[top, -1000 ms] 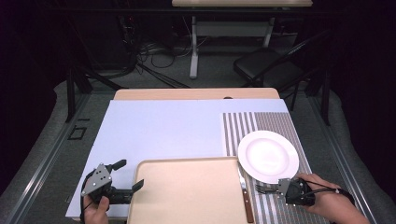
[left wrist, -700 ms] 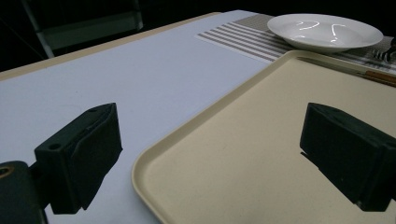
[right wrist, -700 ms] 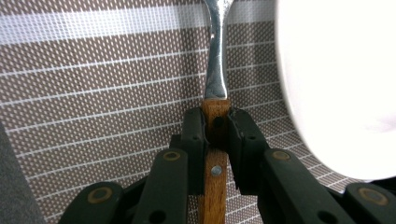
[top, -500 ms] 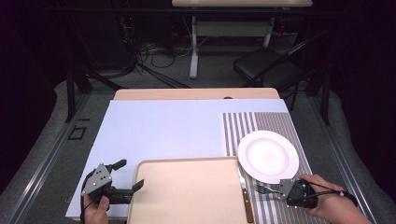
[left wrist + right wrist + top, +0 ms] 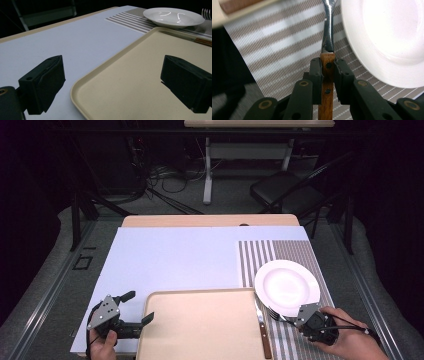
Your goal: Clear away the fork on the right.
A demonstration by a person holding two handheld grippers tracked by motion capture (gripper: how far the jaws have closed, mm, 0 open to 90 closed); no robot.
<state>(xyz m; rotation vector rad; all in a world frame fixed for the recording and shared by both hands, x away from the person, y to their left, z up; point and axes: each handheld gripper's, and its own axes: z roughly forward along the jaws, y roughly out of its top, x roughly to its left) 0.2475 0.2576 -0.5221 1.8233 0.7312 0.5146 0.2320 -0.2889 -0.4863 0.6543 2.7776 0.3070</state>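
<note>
At the near right of the surface (image 5: 165,255), on the grey-and-white striped woven placemat (image 5: 280,252): 1 fork with a wooden handle and steel neck (image 5: 327,50), clamped by its handle between the pads of the right hand-held gripper (image 5: 327,75). In the high view the same right hand-held gripper (image 5: 295,317) sits in a hand (image 5: 350,342), with the fork (image 5: 275,313) pointing left, its tines at the near rim of the plate.

Beside it: 1 round white ceramic plate (image 5: 286,287), resting on the placemat, empty.

Left of the fork: 1 knife with a brown wooden handle (image 5: 262,332), lying along the right edge of the tray.

Centre near edge: 1 beige rectangular plastic tray (image 5: 200,327), flat on the pale blue sheet (image 5: 175,260) covering the surface.

Near left: the left hand-held gripper (image 5: 136,312), jaws wide apart, holding nothing; 1 jaw is over the tray's left corner (image 5: 82,87), the other over the sheet.
</note>
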